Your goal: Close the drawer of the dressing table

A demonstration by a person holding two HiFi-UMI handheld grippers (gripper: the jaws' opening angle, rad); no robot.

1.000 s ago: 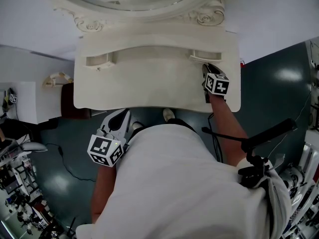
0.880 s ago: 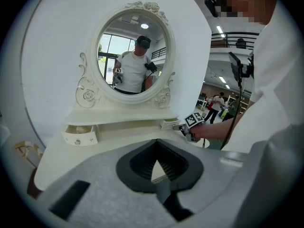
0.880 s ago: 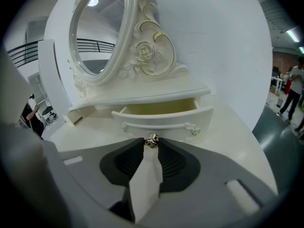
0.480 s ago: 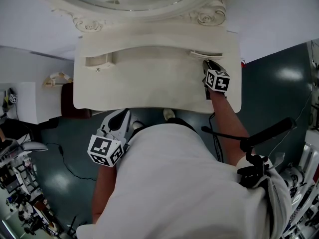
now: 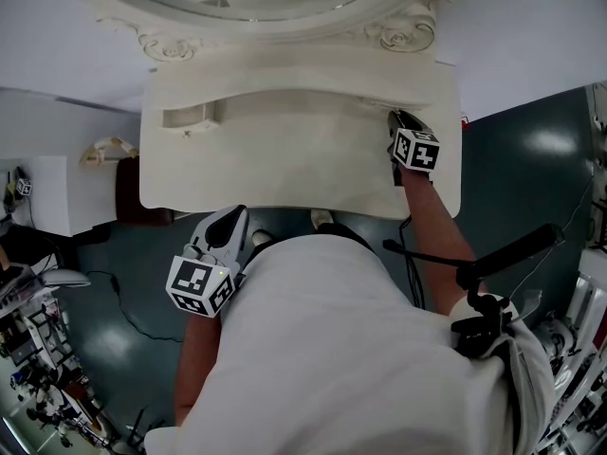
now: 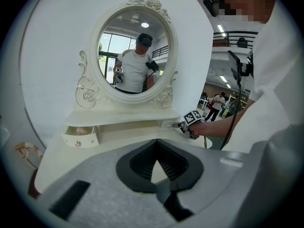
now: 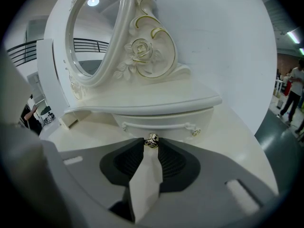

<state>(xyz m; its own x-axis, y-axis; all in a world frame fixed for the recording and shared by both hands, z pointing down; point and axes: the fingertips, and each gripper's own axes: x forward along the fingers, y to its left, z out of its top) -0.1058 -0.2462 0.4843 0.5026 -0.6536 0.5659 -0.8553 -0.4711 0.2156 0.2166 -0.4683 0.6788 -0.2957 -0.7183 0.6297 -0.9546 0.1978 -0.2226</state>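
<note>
The cream dressing table (image 5: 285,164) has two small drawers under its oval mirror (image 6: 133,51). The right drawer (image 7: 161,121) is almost flush under the shelf, and its small metal knob (image 7: 151,140) sits pinched between the tips of my right gripper (image 7: 151,141). In the head view that gripper (image 5: 395,118) reaches to the table's back right. The left drawer (image 6: 80,137) stands pulled out, something pale inside it. My left gripper (image 5: 226,224) hangs in front of the table's near edge, jaws together and holding nothing.
A dark red seat (image 5: 133,192) stands left of the table by a white wall. Cables (image 5: 123,311) lie on the dark floor. A black camera rig (image 5: 488,316) hangs at the person's right side. A white wall rises behind the mirror.
My right gripper has moved toward the mirror with the knob, and the right drawer has slid further in under the shelf. The left gripper has stayed where it was.
</note>
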